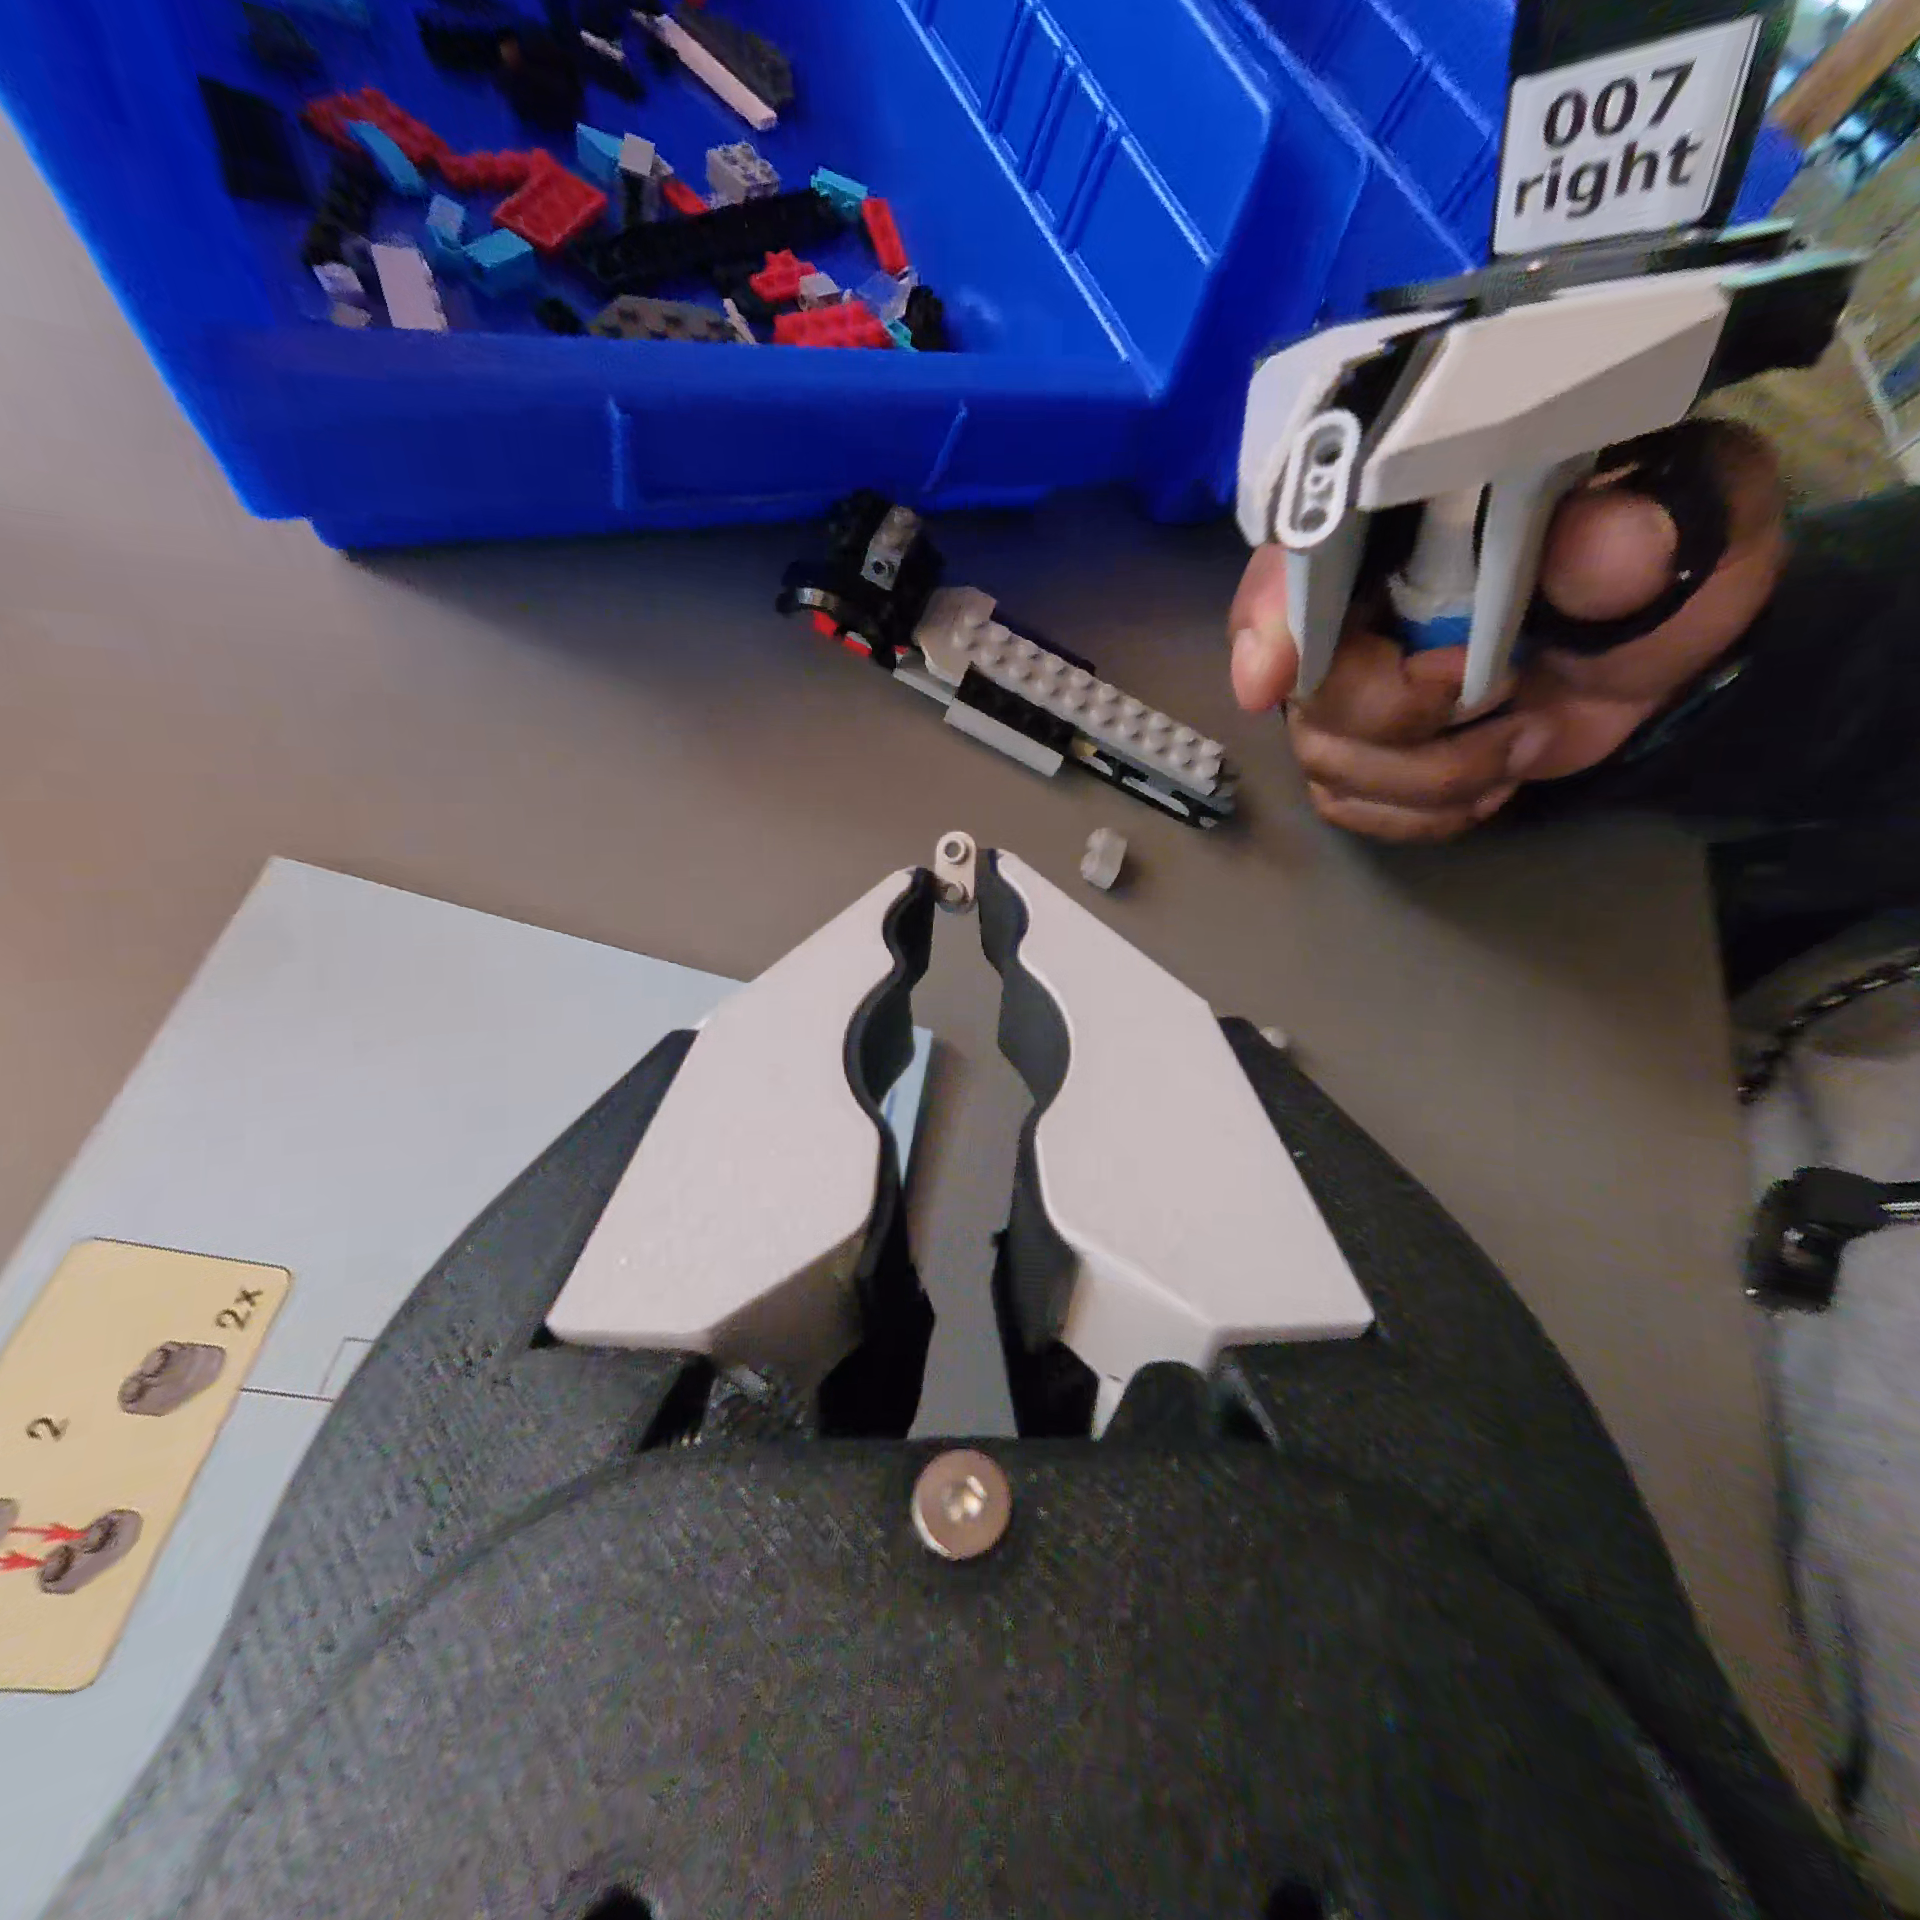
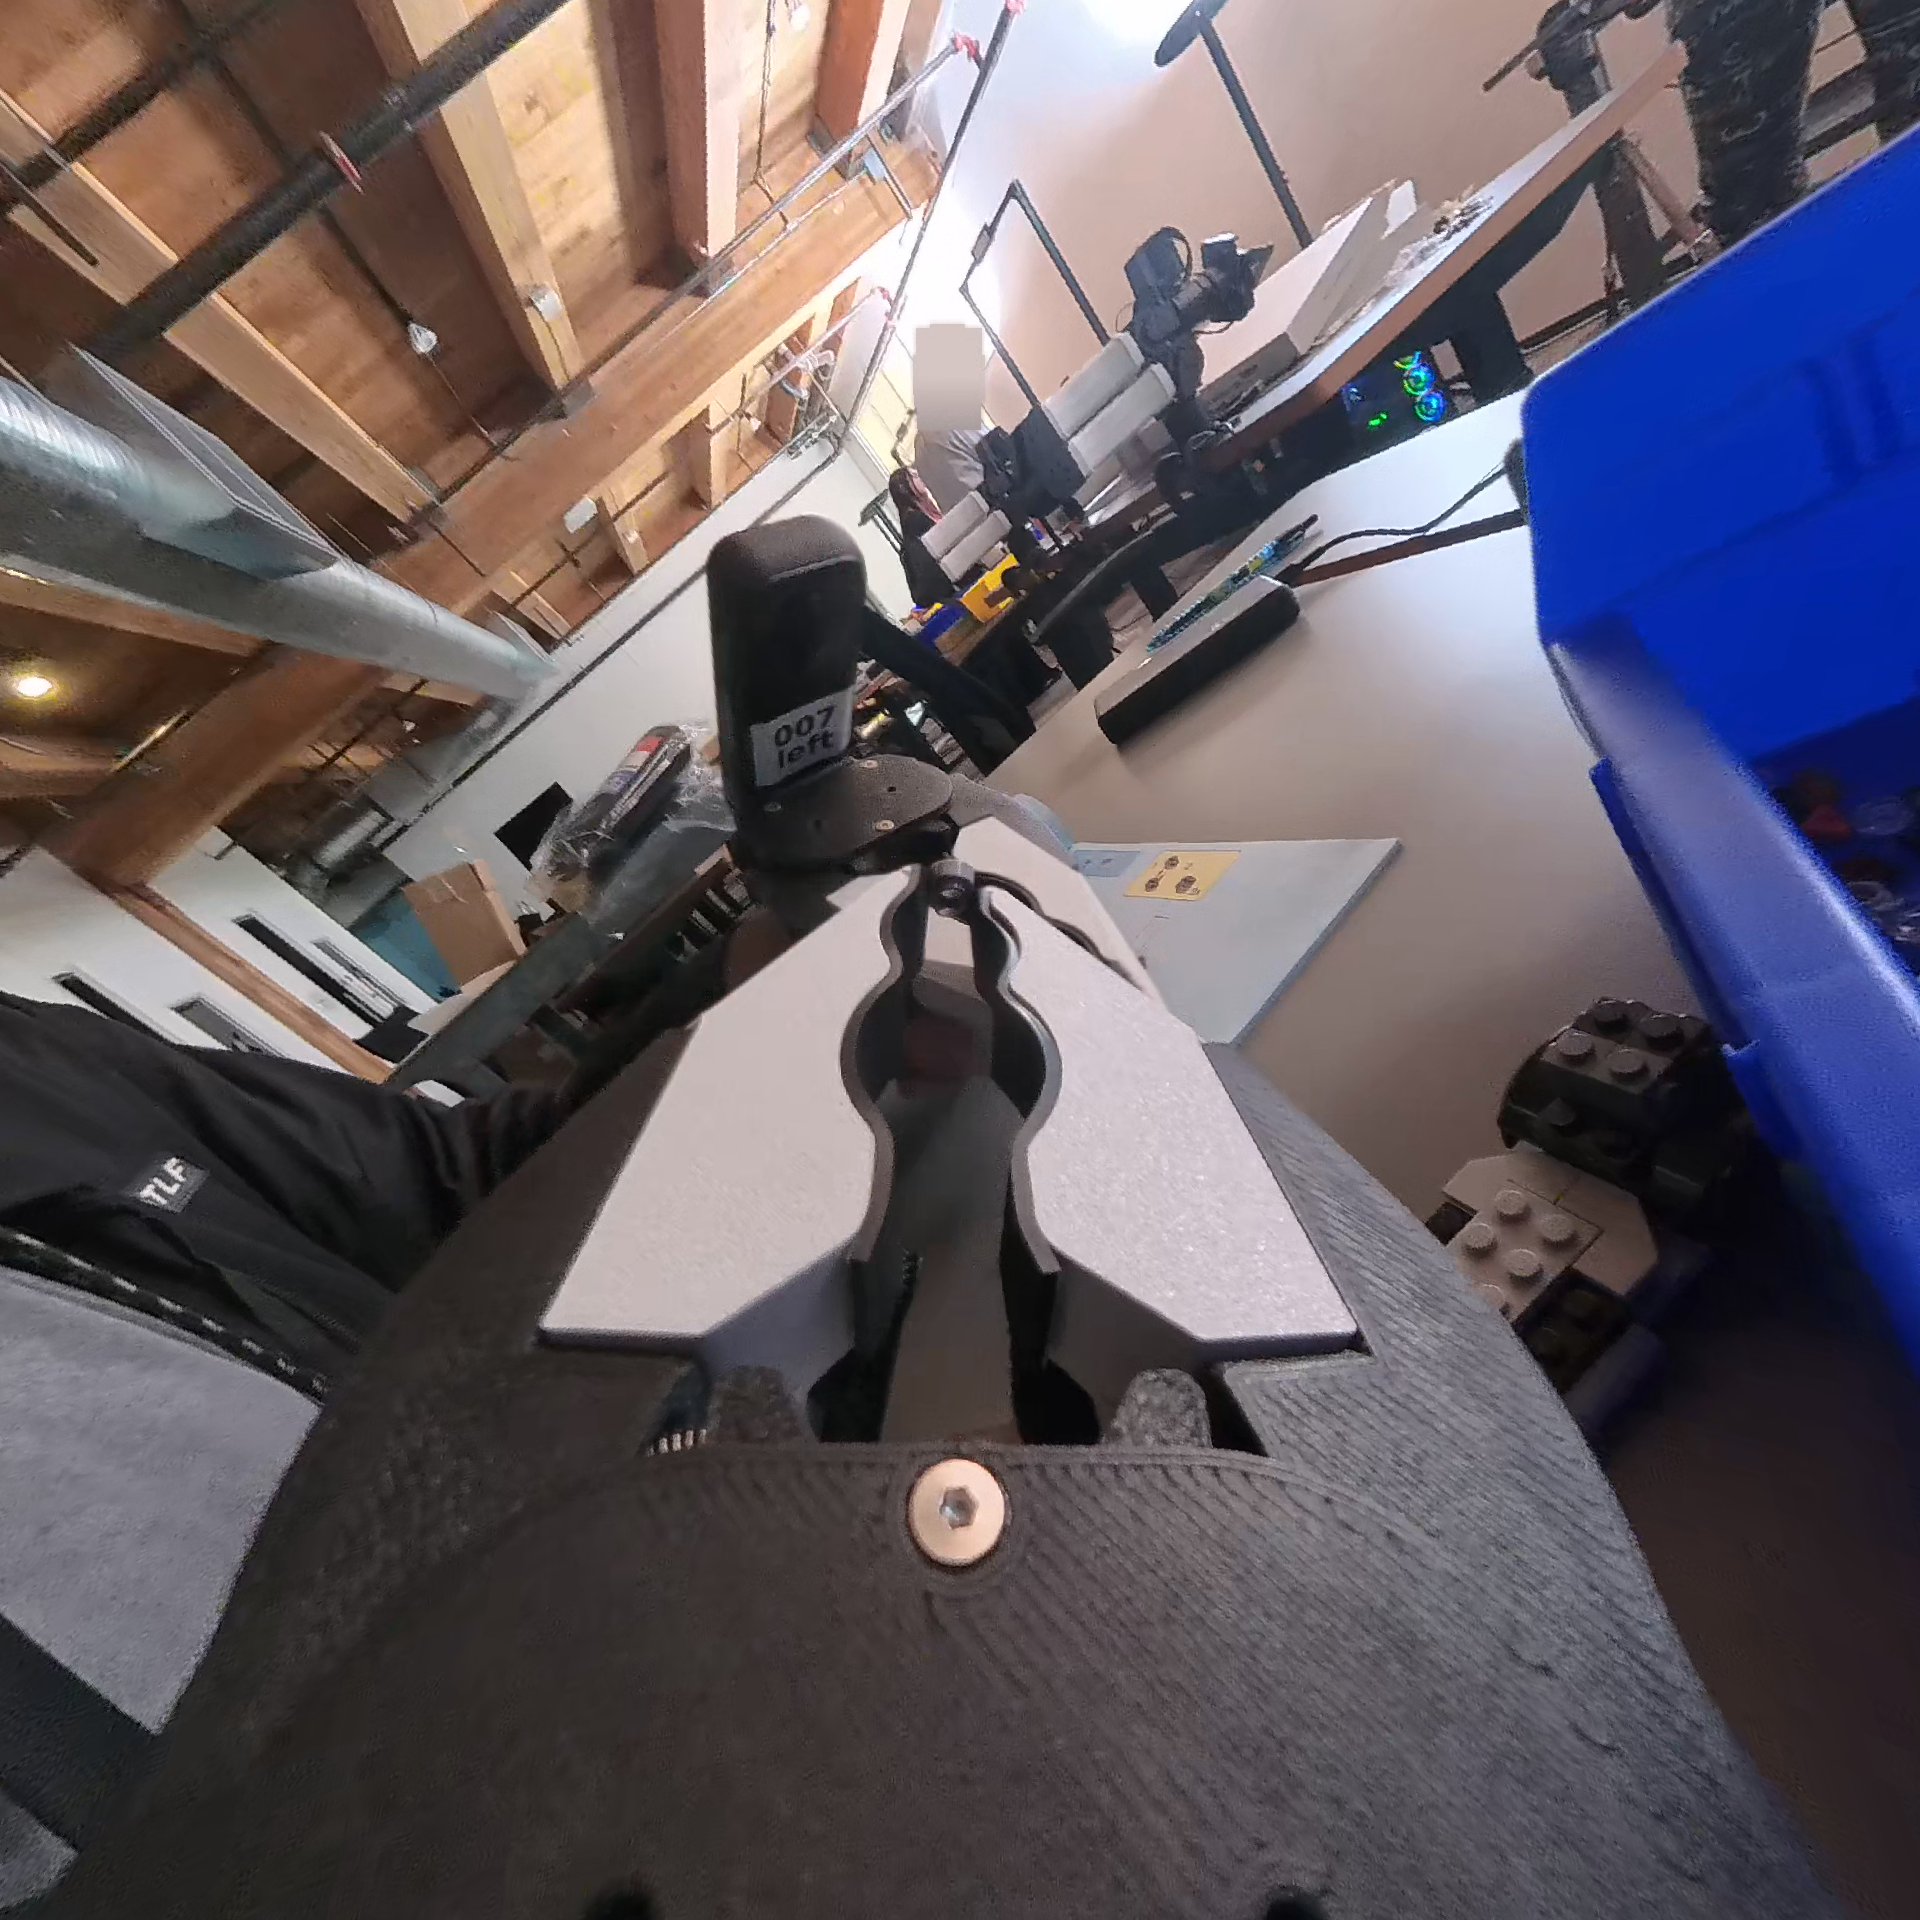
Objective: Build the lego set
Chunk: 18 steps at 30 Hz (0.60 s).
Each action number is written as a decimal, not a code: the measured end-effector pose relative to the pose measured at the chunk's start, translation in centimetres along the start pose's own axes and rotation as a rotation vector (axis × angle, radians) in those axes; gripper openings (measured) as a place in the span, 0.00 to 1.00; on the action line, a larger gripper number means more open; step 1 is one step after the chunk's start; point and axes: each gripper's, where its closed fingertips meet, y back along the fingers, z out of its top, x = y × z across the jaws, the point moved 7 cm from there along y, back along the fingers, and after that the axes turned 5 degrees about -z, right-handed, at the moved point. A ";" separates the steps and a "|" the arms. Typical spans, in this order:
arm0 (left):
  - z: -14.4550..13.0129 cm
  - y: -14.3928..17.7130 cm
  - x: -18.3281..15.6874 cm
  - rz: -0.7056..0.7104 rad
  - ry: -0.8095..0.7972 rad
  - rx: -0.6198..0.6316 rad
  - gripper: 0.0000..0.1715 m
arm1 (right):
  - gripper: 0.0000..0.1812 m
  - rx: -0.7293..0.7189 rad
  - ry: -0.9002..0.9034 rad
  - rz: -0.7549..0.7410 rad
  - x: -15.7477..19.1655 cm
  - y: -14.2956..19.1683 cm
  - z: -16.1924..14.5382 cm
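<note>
My left gripper (image 1: pixel 958 883) is shut on a small light grey round-ended piece (image 1: pixel 953 857) just above the grey table. A second small grey piece (image 1: pixel 1104 860) lies loose to its right. The part-built grey, black and red model (image 1: pixel 1018 675) lies beyond, in front of the blue bin (image 1: pixel 727 436). My right gripper (image 2: pixel 951 902) is shut on a small piece with holes (image 2: pixel 949 889), held in the air. It also shows in the left wrist view (image 1: pixel 1314 478), at the upper right, with a hand on its grip. The model's end (image 2: pixel 1590 1143) sits low right.
The blue bin holds several loose red, black, teal and grey bricks (image 1: pixel 582 208); its wall (image 2: pixel 1714 644) stands right of my right gripper. The instruction booklet (image 1: pixel 312 1091) lies open on the left, also in the right wrist view (image 2: pixel 1278 925). A person's sleeve (image 2: pixel 260 1143) is at the left. Spacing between my two grippers at the tips: around 8 cm.
</note>
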 end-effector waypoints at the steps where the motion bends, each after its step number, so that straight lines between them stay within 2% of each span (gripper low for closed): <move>1: 0.0 0.1 0.0 -0.012 0.027 -0.010 0.05 | 0.05 0.002 0.001 -0.001 0.0 0.0 0.0; 6: -0.1 0.2 -0.2 -0.114 0.164 -0.071 0.06 | 0.05 0.013 -0.004 -0.008 -0.2 -0.1 -0.2; 18: -0.4 0.4 0.2 -0.107 0.196 -0.086 0.07 | 0.05 0.017 -0.002 -0.009 -0.2 0.0 -0.2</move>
